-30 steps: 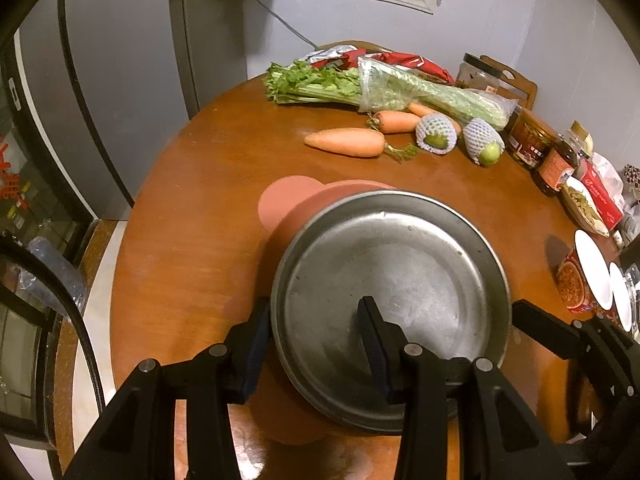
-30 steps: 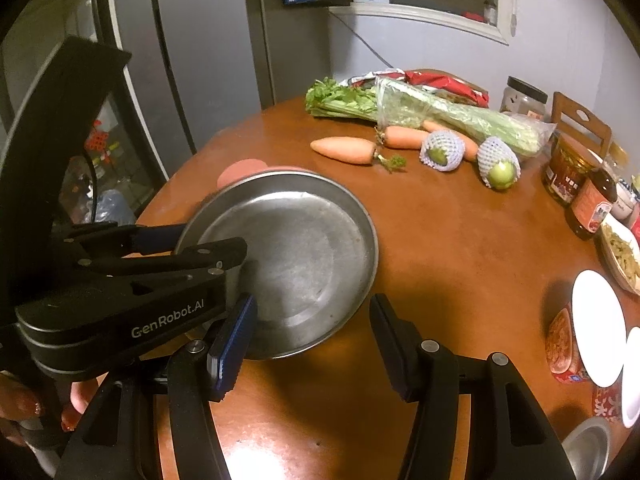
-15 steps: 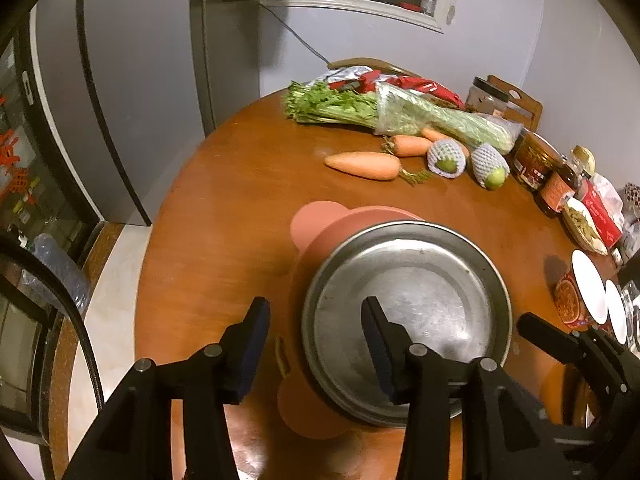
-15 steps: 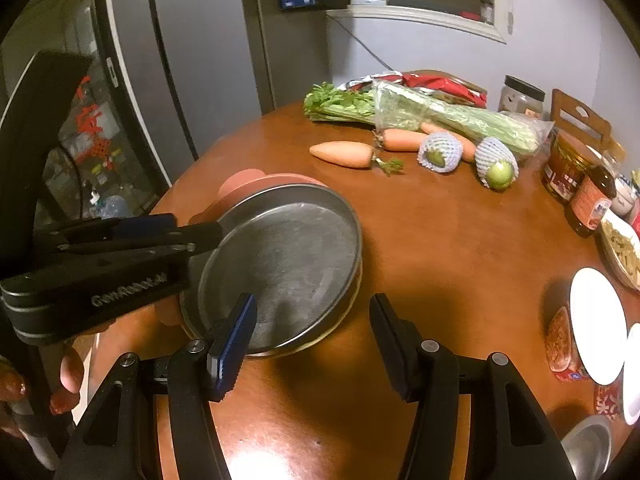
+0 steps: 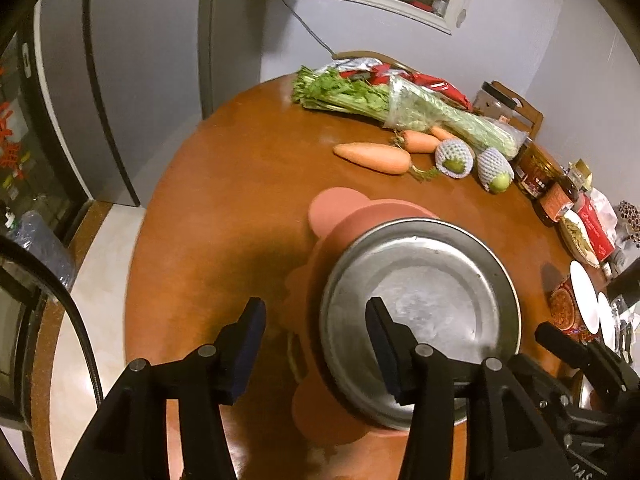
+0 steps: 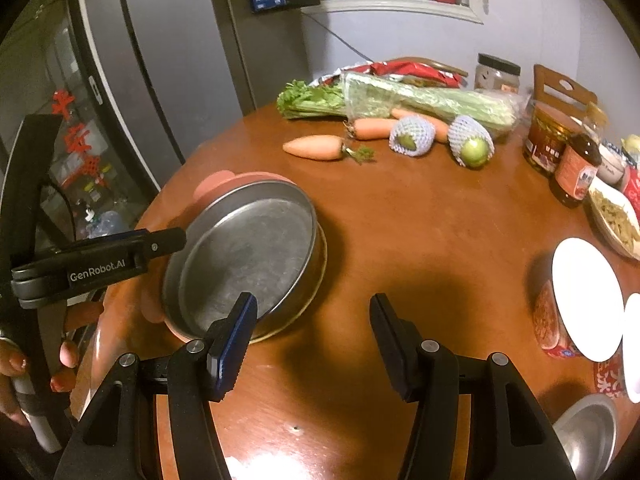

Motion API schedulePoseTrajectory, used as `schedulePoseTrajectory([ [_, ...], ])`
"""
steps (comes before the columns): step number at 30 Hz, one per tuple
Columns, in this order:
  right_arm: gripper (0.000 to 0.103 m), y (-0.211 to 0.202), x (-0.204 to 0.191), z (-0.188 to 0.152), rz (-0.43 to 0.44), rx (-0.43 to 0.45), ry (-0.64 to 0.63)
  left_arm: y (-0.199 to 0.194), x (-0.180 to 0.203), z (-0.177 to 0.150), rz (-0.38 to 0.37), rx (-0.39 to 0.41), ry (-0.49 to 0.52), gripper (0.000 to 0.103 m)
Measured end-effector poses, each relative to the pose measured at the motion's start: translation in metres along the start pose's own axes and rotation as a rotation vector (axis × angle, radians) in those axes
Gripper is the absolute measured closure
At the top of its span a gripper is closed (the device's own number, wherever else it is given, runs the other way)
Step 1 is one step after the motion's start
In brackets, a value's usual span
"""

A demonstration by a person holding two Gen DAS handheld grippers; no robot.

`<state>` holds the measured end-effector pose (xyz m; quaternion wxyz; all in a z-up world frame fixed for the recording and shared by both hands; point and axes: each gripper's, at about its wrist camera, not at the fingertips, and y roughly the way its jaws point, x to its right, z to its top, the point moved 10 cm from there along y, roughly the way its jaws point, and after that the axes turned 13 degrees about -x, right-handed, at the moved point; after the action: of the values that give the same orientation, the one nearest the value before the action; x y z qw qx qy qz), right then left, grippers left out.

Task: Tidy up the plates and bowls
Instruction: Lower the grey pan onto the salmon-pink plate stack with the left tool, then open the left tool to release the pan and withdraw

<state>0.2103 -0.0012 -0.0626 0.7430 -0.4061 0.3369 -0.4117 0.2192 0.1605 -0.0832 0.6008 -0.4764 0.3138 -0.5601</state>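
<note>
Steel plate (image 5: 424, 300): round, shallow, dull grey with a raised rim and scuffed base, lay stacked in a salmon-pink eared dish (image 5: 340, 212) near the round wooden table's (image 5: 240, 200) edge. Left gripper (image 5: 316, 336): jaws spread, just been opening, one finger above the plate, pinching nothing. Right gripper (image 6: 312, 332): jaws spread, empty, beside the stack.

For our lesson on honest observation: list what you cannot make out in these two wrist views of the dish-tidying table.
- Pink mat, left wrist view: mostly covered by the round steel pan.
- What sits under that pan, right wrist view: only a brassy rim shows.
- Small steel bowl, right wrist view: cut off by the picture's edge.
- Jar labels, both views: too small to read.
- White plates, left wrist view: seen edge-on, count unclear.
</note>
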Motion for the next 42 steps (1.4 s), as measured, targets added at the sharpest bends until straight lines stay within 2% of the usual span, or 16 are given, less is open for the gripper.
schedulePoseTrajectory([
  [11,0.043,0.006,-0.01,0.004,0.003,-0.011,-0.032,0.028,0.002,0.005,0.016,-0.063,0.011,0.05],
  [19,0.043,0.02,-0.016,0.005,-0.003,-0.043,-0.047,0.03,0.016,0.001,0.004,-0.06,0.052,0.051],
  [42,0.043,0.022,0.052,-0.004,-0.053,-0.043,0.072,0.039,0.089,-0.001,-0.028,-0.079,0.159,0.051],
])
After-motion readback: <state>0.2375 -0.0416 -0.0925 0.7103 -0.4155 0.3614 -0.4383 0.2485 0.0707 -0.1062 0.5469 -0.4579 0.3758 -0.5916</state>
